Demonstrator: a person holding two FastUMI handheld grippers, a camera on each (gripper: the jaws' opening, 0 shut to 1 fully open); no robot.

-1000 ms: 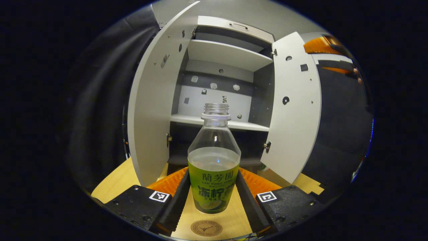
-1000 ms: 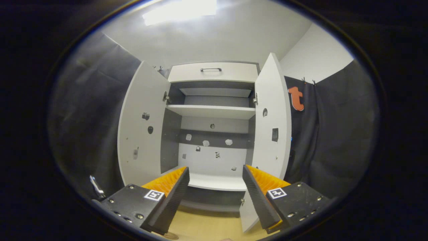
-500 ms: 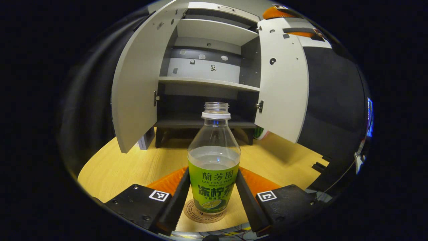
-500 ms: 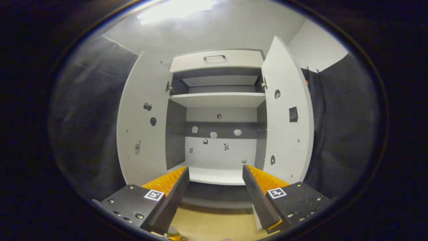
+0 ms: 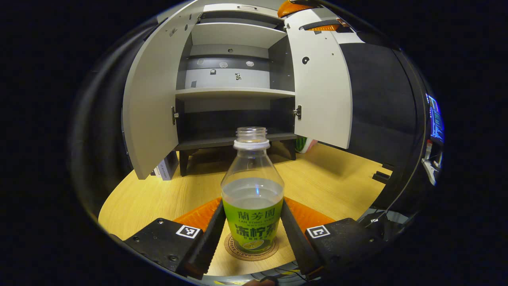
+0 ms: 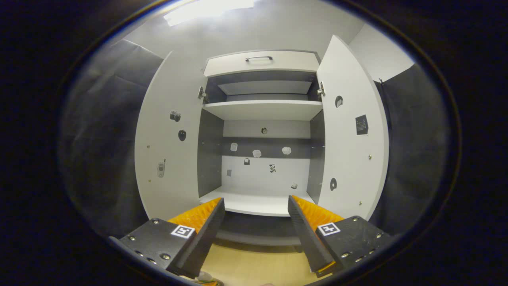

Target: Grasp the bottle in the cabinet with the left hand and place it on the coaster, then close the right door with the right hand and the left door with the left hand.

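At the far side of a pale wooden counter (image 5: pixel 166 198) stands a grey and white cabinet (image 5: pixel 234 93), its left door (image 5: pixel 152 103) and right door (image 5: pixel 321 87) both swung wide open and its shelves bare. Near the viewer, in the left gripper view, an uncapped clear plastic bottle (image 5: pixel 253 198) with a green label stands upright between the fingers of the left gripper (image 5: pixel 252 230). The jaws are clamped on the labelled lower body, one ridged finger pressing each side. The bottle's base sits over a small round coaster (image 5: pixel 232 248), appearing to rest on it or hang just above; contact cannot be confirmed. About half full of clear liquid and open at the top, the bottle is probably fairly light, with thin walls that give under pressure, so a firm squeeze or a tilt could spill it; the labelled lower body looks the steadiest place to hold. In the right gripper view, the right gripper (image 6: pixel 256 234) faces the open cabinet, its jaws apart and empty, with the right door just right of its fingers.
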